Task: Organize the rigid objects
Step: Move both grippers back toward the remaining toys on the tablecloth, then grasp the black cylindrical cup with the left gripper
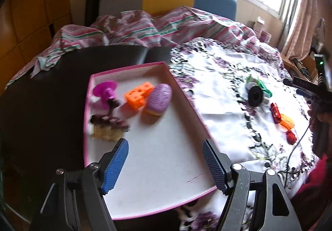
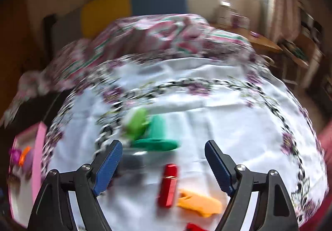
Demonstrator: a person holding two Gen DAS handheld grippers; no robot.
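— Where do we stand with the right gripper?
— Our jaws gape wide, holding nothing; the red block lies on the cloth between them.
— And our left gripper?
— Released too, empty, above the pink tray, toys well ahead

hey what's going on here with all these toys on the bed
A person with a gripper in each hand is sorting small toys into a pink tray. The purple heart and orange block already lie inside. The left gripper hangs open over the tray, empty. The right gripper, also open and empty, is over the red piece on the floral cloth.
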